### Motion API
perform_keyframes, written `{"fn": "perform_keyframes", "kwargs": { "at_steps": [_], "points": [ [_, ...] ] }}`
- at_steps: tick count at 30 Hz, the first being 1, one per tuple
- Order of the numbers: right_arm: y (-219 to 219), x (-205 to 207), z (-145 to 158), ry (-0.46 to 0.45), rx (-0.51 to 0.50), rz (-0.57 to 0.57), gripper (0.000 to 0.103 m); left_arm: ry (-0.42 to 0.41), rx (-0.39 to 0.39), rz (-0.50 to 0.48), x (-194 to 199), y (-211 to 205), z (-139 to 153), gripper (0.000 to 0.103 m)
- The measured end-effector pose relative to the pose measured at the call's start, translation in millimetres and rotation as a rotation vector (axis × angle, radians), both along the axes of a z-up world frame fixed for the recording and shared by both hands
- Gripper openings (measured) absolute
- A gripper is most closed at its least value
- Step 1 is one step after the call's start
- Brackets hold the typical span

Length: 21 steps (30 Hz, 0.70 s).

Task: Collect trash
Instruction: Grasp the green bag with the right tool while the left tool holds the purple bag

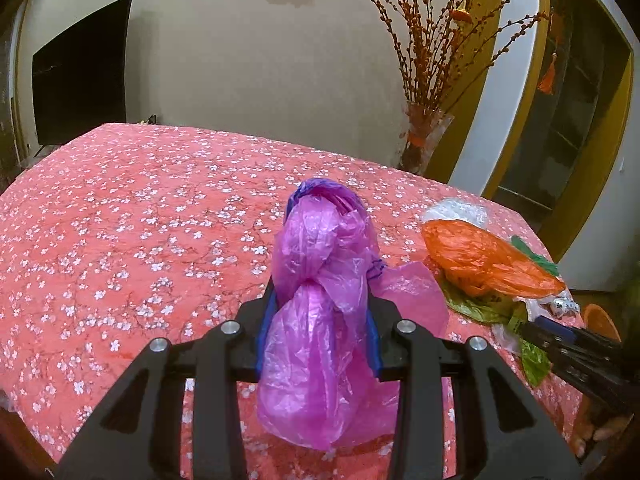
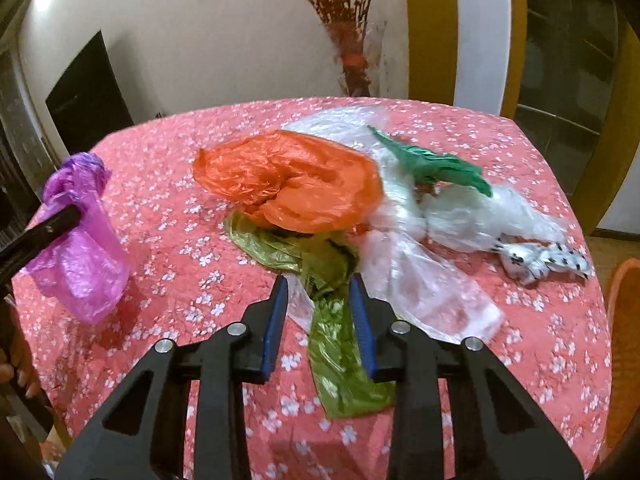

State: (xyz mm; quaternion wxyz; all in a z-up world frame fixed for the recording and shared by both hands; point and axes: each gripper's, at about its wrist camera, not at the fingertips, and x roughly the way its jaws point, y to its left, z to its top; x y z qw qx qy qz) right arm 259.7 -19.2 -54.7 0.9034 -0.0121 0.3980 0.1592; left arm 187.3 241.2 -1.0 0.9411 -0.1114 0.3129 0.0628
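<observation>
My left gripper point(image 1: 324, 294) is shut on a bunched purple plastic bag point(image 1: 320, 340) and holds it up over the pink flowered tablecloth point(image 1: 120, 220). From the right wrist view the same purple bag point(image 2: 80, 248) hangs at the far left. My right gripper point(image 2: 319, 280) is down at the near end of a pile of bags. An olive green bag point(image 2: 340, 360) runs between its blue pads and fills the narrow gap. Behind it lie an orange bag point(image 2: 292, 184), clear bags point(image 2: 420, 280) and a dark green bag point(image 2: 440, 164). The left wrist view catches the right gripper point(image 1: 536, 326) at the lower right.
A crumpled white piece with black spots point(image 2: 548, 260) lies at the pile's right end. A glass vase of dry red branches point(image 1: 424, 136) stands past the table's far edge. An orange chair point(image 2: 624, 320) is at the right and a dark screen point(image 1: 80, 80) at the left wall.
</observation>
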Motion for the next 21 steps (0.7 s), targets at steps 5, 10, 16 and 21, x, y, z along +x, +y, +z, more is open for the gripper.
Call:
{"fn": "perform_keyframes", "kwargs": {
  "at_steps": [5,10,16,21],
  "points": [
    [8.5,8.0,-11.1,0.034,-0.05,-0.001,0.013,0.003,-0.019,-0.018,-0.9,-2.8,-1.4,0.037],
    [5.3,3.5,-6.4,0.017,-0.038,0.001,0.006,0.001,-0.035,-0.034,-4.0,-7.4,-2.8,0.037],
    [-10.1,-15.2,7.3,-0.027,-0.027,-0.021,0.005,-0.004,-0.035,-0.062,-8.4,-18.5,-0.2,0.037],
    [-27.2,-30.1,17.5,-0.061,-0.017,-0.051,0.005,-0.013,-0.035,-0.089,-13.0,-31.6,4.4,0.037]
  ]
}}
